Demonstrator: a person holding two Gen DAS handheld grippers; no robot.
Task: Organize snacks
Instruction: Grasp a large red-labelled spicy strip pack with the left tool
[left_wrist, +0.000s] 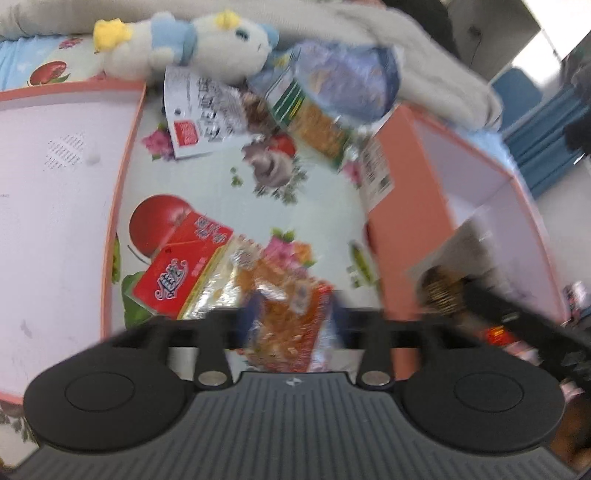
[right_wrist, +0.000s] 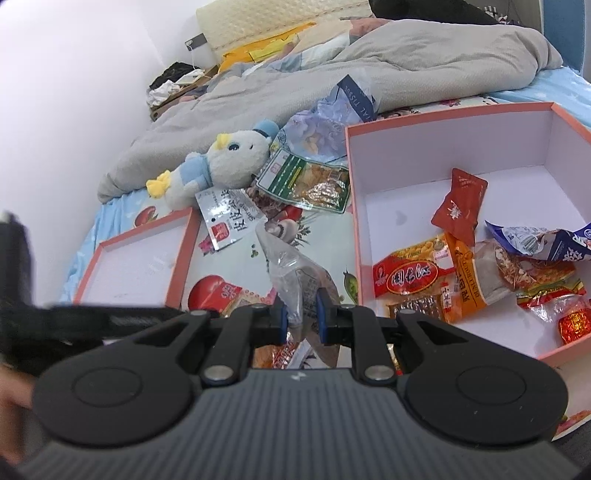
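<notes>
In the left wrist view my left gripper (left_wrist: 295, 314) hangs low over the flowered bed sheet. Its jaws stand wide, and an orange snack packet (left_wrist: 291, 328) lies between them, blurred; I see no pad pressing on it. A red and silver packet (left_wrist: 181, 266) lies just to its left. In the right wrist view my right gripper (right_wrist: 302, 317) is shut on a clear plastic packet (right_wrist: 291, 273) with dark contents, held up beside the pink box (right_wrist: 443, 115). The box holds several snacks, among them a red packet (right_wrist: 410, 273) and a blue wrapper (right_wrist: 543, 240).
The shallow pink lid (right_wrist: 177, 266) lies to the left of the box. Beyond it are a plush toy (right_wrist: 229, 158), a white packet (right_wrist: 229, 218), a green packet (right_wrist: 306, 181) and a bluish bag (right_wrist: 321, 125). A grey blanket (right_wrist: 406, 62) covers the far bed.
</notes>
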